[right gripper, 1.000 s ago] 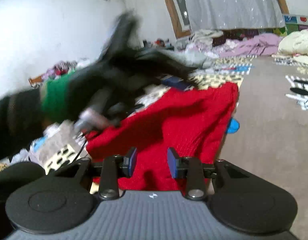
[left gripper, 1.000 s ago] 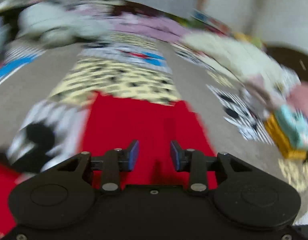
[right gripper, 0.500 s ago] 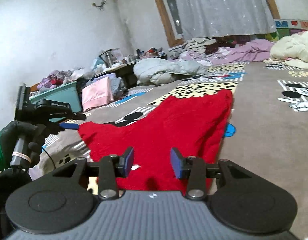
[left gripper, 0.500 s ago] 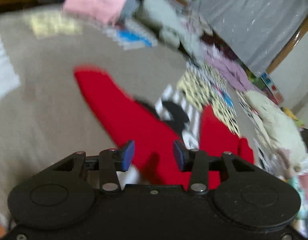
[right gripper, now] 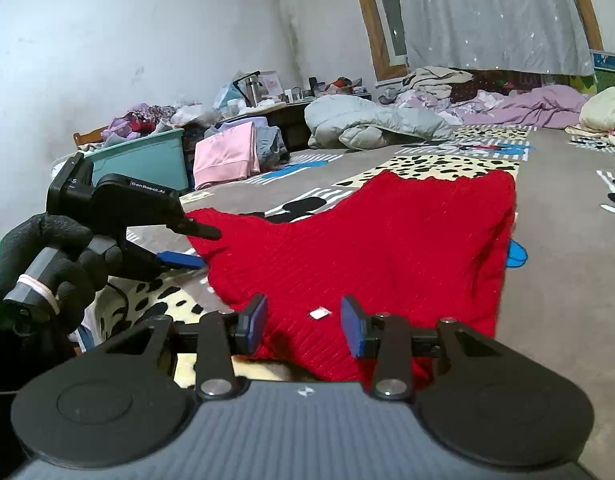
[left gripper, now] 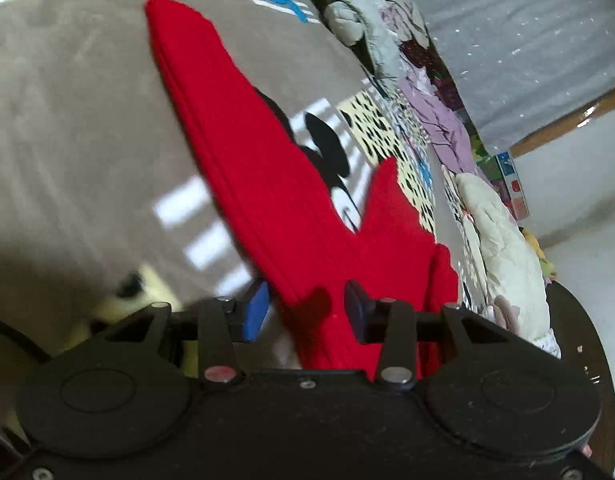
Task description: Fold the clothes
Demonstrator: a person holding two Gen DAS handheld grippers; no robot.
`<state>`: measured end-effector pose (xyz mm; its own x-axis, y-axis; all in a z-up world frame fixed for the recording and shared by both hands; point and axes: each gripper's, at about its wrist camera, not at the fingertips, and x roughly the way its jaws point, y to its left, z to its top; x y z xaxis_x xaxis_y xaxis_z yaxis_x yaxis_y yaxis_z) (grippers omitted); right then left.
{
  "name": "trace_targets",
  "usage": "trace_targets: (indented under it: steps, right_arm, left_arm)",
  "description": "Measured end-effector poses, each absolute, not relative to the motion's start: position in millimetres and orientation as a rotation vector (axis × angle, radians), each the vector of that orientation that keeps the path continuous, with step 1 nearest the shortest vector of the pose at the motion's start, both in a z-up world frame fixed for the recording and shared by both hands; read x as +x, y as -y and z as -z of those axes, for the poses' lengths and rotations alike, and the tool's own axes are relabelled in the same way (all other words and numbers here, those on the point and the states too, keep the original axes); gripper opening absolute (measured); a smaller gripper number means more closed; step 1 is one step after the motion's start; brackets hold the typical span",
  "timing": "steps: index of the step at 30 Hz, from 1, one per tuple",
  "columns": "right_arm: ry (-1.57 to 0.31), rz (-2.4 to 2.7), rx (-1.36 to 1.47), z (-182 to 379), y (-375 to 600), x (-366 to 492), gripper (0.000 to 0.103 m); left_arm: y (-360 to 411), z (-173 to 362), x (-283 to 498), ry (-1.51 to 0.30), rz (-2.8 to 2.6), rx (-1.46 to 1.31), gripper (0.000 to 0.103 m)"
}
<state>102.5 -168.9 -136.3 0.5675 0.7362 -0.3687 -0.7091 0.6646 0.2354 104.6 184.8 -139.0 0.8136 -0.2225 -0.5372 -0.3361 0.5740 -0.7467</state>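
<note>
A: Far along?

B: Barely begun, by the look of it. Red sweater spread flat on the carpet, one sleeve stretched straight out from the body, no fold made yet. Small white tag showing on the knit just ahead of the right gripper.

A: Grippers?

B: Right gripper: jaws parted, nothing between them, hovering low over the near hem of the sweater. Left gripper: jaws also apart, empty, poised over the sweater where sleeve meets body. In the right view, seen at the sweater's left side in a black glove, fingers close to the sleeve end; touching or not, cannot tell.

A: Left to do?

B: Probably everything: sleeves brought in across the body, then the body doubled over. Likely next a pinch on the sleeve, judging by where the left gripper sits.

A: Surface and room?

B: Grey-brown carpet with cartoon mouse prints and a spotted yellow panel just beyond the sweater. Past that, a grey quilt bunched up, lilac bedding beside it, a cream bundle to the sweater's right. Left of the sweater, well apart, a teal bin heaped with clothes and a pink garment leaning beside it. Grey curtain behind all that, white wall to the left.
</note>
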Motion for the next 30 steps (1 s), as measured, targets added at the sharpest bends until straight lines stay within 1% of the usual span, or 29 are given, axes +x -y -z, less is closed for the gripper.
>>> trace_targets:
  steps: [2, 3, 4, 6, 7, 12, 17, 24, 30]
  right_arm:
    - [-0.463, -0.854, 0.069, 137, 169, 103, 0.042]
    - [-0.462, -0.854, 0.073, 137, 169, 103, 0.042]
    - [-0.462, -0.855, 0.077, 137, 169, 103, 0.042]
    - [-0.458, -0.854, 0.085, 136, 170, 104, 0.042]
    - [-0.457, -0.854, 0.088, 136, 171, 104, 0.042]
    - [-0.456, -0.859, 0.110, 135, 175, 105, 0.042]
    - [-0.447, -0.857, 0.163, 131, 185, 108, 0.042]
    - [-0.433, -0.805, 0.348, 129, 216, 120, 0.042]
    - [-0.428, -0.741, 0.495, 133, 242, 135, 0.042]
  left_arm:
    - [-175, 136, 105, -0.616, -0.069, -0.918, 0.035]
    - [-170, 135, 106, -0.603, -0.068, -0.878, 0.029]
    - [-165, 134, 107, -0.591, -0.052, -0.858, 0.020]
    - [-156, 130, 109, -0.555, -0.024, -0.817, 0.012]
    - [-150, 126, 110, -0.531, -0.012, -0.785, 0.009]
    - [-108, 105, 114, -0.439, 0.091, -0.549, 0.007]
    - [-56, 103, 120, -0.432, 0.199, -0.276, 0.007]
    - [-16, 112, 122, -0.439, 0.369, -0.038, 0.007]
    - [-1, 123, 128, -0.483, 0.414, -0.005, 0.007]
